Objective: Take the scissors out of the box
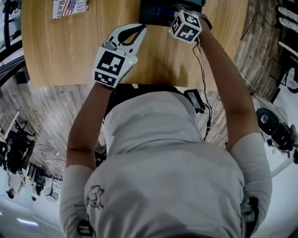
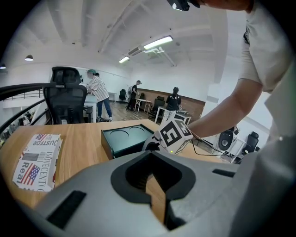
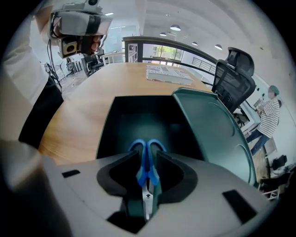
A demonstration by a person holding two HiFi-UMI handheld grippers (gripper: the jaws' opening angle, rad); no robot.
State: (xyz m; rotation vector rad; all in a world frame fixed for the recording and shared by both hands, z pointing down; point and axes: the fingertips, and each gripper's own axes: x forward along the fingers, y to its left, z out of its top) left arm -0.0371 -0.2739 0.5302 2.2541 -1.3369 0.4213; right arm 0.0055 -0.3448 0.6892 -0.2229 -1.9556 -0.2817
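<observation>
Head view: right claw (image 1: pixel 164 13) dips steeply into the dark green box (image 1: pixel 148 14) at the far edge of the wood-grain bench (image 1: pixel 56 51); left claw (image 1: pixel 136 31) hangs just beside the box. Left gripper view: left claw parted a slit, empty — bare bench shows through. Right gripper view: right claw released, scissors (image 3: pixel 147 163) on the box floor straight ahead, framed in its gap — long axis along the gap, blue plastic loops far, steel blades near. Smooth lid (image 3: pixel 215 132) leans open at right. Right hand is nearer; closing should pinch the handles.
</observation>
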